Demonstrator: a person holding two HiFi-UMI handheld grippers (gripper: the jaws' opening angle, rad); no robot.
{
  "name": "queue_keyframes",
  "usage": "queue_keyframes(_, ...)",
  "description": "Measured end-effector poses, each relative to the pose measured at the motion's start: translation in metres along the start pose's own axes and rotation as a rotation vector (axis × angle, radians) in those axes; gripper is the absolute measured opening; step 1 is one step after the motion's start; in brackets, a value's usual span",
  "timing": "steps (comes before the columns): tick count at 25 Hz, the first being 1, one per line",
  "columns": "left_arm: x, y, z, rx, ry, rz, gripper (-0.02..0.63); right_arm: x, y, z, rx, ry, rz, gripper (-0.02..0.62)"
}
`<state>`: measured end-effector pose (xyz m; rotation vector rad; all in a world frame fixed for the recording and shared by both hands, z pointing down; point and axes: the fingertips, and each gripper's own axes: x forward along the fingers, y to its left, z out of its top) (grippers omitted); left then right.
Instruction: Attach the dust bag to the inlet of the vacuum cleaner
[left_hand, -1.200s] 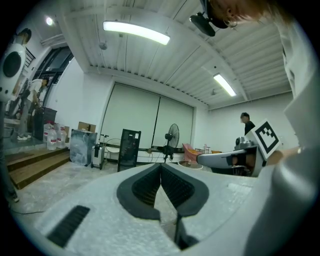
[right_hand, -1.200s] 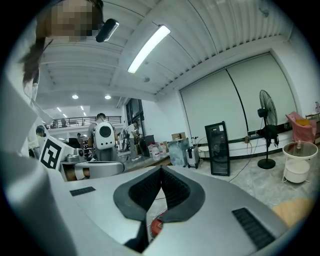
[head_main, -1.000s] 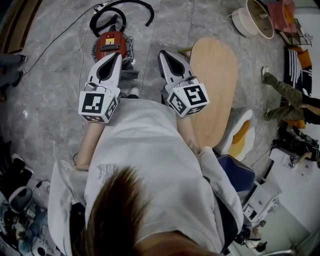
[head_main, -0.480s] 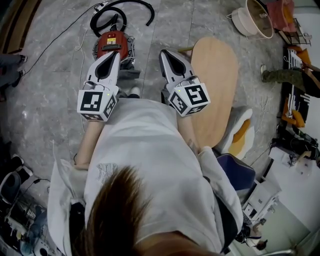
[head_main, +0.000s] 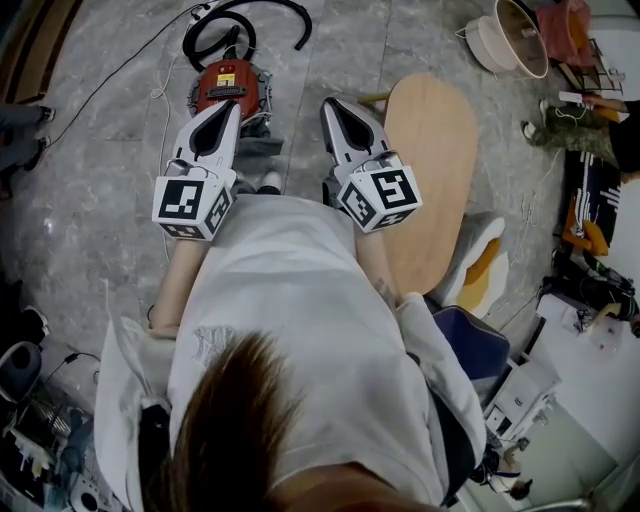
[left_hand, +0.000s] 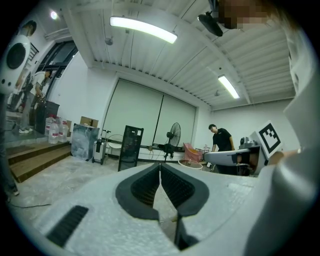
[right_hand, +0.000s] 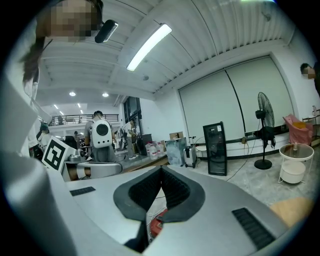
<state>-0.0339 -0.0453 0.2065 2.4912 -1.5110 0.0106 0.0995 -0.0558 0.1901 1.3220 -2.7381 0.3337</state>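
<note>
A red vacuum cleaner (head_main: 226, 88) with a black hose (head_main: 238, 22) sits on the grey floor, far ahead in the head view. My left gripper (head_main: 235, 106) hangs over its near end, jaws shut and empty. To its right, my right gripper (head_main: 331, 103) is also shut with nothing in it. Both are held out almost level in front of the person. A sliver of the red vacuum (right_hand: 154, 225) shows below the right jaws in the right gripper view. No dust bag shows in any view.
A light wooden oval board (head_main: 428, 170) lies right of the grippers. A white basket (head_main: 510, 38) stands at the far right, with a cable (head_main: 110, 80) trailing over the floor at left. A standing fan (right_hand: 264, 127) and a black cabinet (right_hand: 217, 148) stand by the wall. People stand in the background.
Both grippers have stayed in place and shut. In the head view the vacuum sits slightly higher in the picture, and a person's legs at the right edge have moved away.
</note>
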Motion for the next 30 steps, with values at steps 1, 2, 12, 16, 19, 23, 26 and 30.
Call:
queue_keyframes(1,0.000,0.000,0.000,-0.001,0.000,0.000,0.020,-0.001,0.000,0.000,-0.002,0.001,-0.001,0.002)
queue_keyframes(2,0.001,-0.001,-0.001,-0.002,0.000,-0.001,0.020,-0.002,-0.001,-0.001,-0.004,0.002,-0.002,0.002)
queue_keyframes(12,0.004,-0.008,-0.001,-0.006,-0.008,0.002,0.020,-0.010,-0.006,-0.003,-0.025,0.012,-0.005,0.002)
queue_keyframes(16,0.005,-0.009,-0.003,-0.008,-0.012,0.006,0.020,-0.012,-0.010,-0.005,-0.023,0.012,-0.007,0.002)
queue_keyframes(19,0.006,-0.011,-0.003,-0.009,-0.011,0.007,0.020,-0.014,-0.011,-0.004,-0.022,0.011,-0.005,0.002)
queue_keyframes(23,0.009,-0.013,-0.005,-0.010,-0.009,0.008,0.020,-0.014,-0.015,-0.005,-0.019,0.011,-0.003,0.002)
queue_keyframes(26,0.012,-0.013,-0.006,-0.010,-0.007,0.007,0.020,-0.012,-0.019,-0.006,-0.018,0.010,-0.005,0.002)
queue_keyframes(30,0.017,-0.013,-0.007,-0.013,-0.007,0.004,0.020,-0.011,-0.023,-0.005,-0.010,0.001,0.000,0.002)
